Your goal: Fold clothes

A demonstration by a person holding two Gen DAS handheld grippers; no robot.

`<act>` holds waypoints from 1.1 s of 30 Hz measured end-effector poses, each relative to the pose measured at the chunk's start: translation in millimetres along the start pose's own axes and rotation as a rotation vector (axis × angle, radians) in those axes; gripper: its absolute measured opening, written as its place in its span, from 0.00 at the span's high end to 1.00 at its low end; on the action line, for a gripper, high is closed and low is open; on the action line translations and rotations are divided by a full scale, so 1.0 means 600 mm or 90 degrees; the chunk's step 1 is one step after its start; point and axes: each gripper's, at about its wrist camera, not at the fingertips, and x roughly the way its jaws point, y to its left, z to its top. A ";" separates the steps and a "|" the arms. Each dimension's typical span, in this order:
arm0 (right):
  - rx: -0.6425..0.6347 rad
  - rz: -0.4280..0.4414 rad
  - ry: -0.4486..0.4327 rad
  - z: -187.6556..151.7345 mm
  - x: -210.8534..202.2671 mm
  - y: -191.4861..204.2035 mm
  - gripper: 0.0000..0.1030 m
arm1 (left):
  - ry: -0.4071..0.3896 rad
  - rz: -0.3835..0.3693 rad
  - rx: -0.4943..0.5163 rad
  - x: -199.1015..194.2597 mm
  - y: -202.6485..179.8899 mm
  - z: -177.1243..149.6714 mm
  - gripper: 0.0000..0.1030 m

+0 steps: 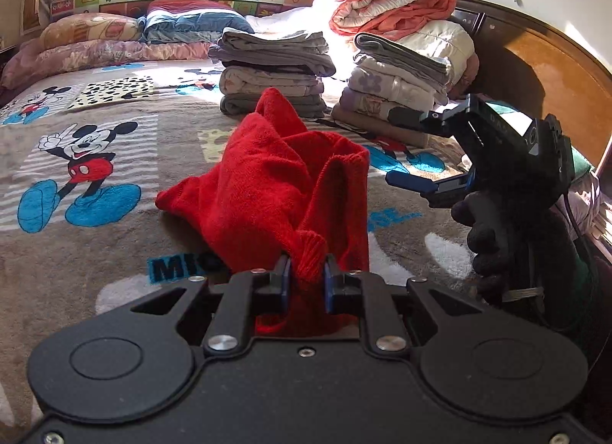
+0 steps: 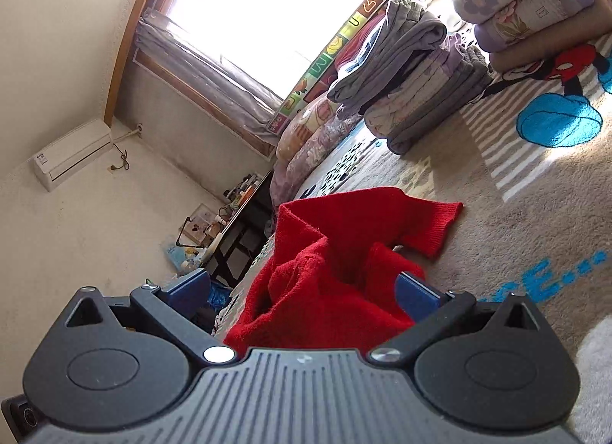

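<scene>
The left gripper [image 1: 306,272] pinches a cuff of the red sweater [image 1: 283,184] (bunched on the bed [image 1: 114,252]); right gripper [image 1: 411,149], beside the sweater, is spread. Lifting by one cuff could slip or tangle the heap.

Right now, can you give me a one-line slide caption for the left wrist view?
Left gripper shut on a red sweater over the bed; right gripper open beside it.

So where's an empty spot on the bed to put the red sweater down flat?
Bare blanket lies left of the red sweater, around the big mouse picture. It is crowded behind: two folded stacks and pillows. The right gripper fills the right side.
</scene>
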 end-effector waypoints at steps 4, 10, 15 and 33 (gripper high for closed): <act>-0.040 -0.016 0.033 -0.023 -0.002 0.025 0.10 | 0.035 0.003 -0.010 -0.005 -0.015 -0.045 0.86; -0.040 -0.021 0.052 -0.042 -0.006 0.039 0.10 | 0.093 0.021 -0.029 -0.007 -0.017 -0.092 0.83; -0.044 -0.015 0.059 -0.051 -0.006 0.052 0.10 | 0.048 0.011 -0.103 -0.047 0.018 -0.084 0.50; -0.092 -0.086 0.101 -0.051 0.101 0.090 0.17 | -0.021 -0.105 -0.468 0.066 0.207 -0.057 0.32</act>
